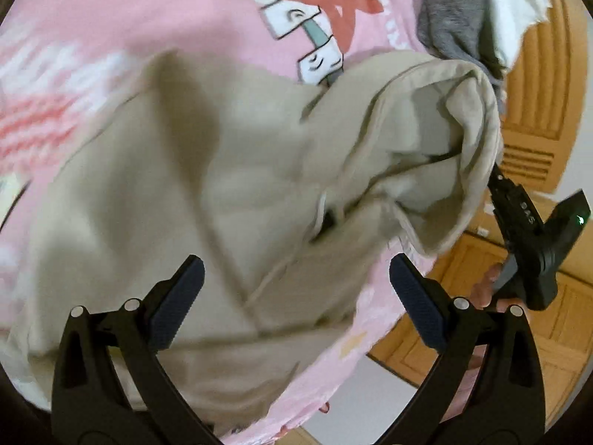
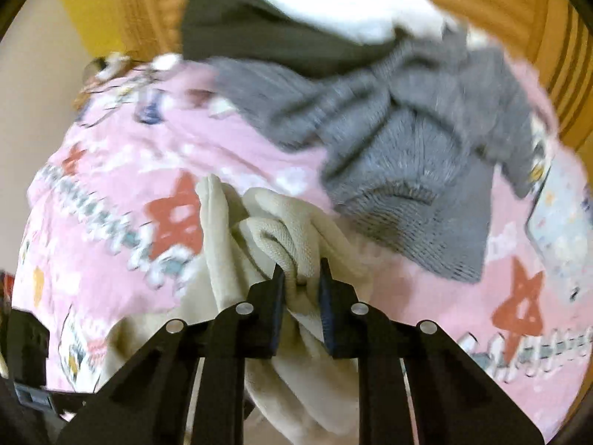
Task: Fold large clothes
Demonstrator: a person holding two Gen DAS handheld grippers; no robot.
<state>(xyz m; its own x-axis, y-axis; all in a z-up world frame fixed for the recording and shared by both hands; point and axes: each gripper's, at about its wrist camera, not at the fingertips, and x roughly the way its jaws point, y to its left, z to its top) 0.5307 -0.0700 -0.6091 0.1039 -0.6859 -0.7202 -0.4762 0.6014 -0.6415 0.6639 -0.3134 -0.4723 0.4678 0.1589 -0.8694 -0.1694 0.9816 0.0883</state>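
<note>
Beige garment [image 2: 281,230] in right gripper's [image 2: 302,278] pinching jaws; left gripper's [image 1: 296,293] jaws spread.

1. Beige garment [image 1: 185,193]: soft matt cloth, thick; fine looped weave visible on the fold [image 2: 276,248] nearest the right camera.
2. Pink sheet [image 1: 129,18]: smooth matt cloth with a flat print.
3. Grey sweater [image 2: 407,155]: coarse ribbed knit, fuzzy.
4. Dark garment [image 2: 252,33]: matt cloth.
5. White cloth [image 1: 519,7]: matt cloth, texture blurred.
6. Doors [image 1: 537,85]: varnished wood, slight sheen.
7. Left gripper [image 1: 296,296]: matt black plastic, ridged dark pads [image 1: 178,304], shiny metal pins.
</note>
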